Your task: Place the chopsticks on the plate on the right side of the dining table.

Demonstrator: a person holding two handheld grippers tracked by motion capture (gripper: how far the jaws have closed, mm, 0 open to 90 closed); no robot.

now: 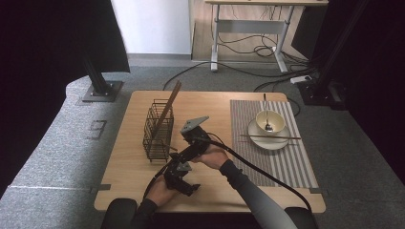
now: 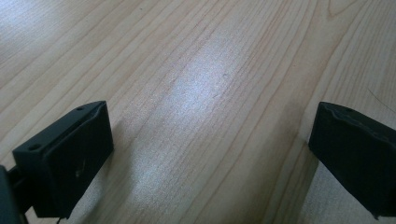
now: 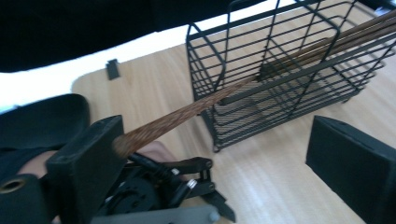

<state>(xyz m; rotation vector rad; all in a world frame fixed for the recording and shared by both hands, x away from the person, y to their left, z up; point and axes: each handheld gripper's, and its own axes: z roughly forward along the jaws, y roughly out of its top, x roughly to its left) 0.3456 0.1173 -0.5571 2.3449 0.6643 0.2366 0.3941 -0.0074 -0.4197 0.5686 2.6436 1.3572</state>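
1. The chopsticks stand tilted in the black wire basket, which sits on the left half of the tabletop, about midway between far and near edges; their tops lean past the basket's far rim toward the far edge
2. In the right gripper view the chopsticks run through the basket mesh, and 1 brown end touches the inner face of that gripper's left jaw
3. The right gripper is released: its 2 jaws stand wide apart, with only the left one against the stick, so nothing is clamped. In the high view it sits just beside the basket's right side
4. The left gripper is also released, its 2 jaws spread over bare wood; in the high view it lies low near the near edge, just in front of the right one
5. On the right half lies a striped placemat, reaching from the far edge to the near edge
6. Near the mat's far end stands a white plate with a bowl on it; a spoon stands in the bowl, and 1 more pair of chopsticks lies across the plate
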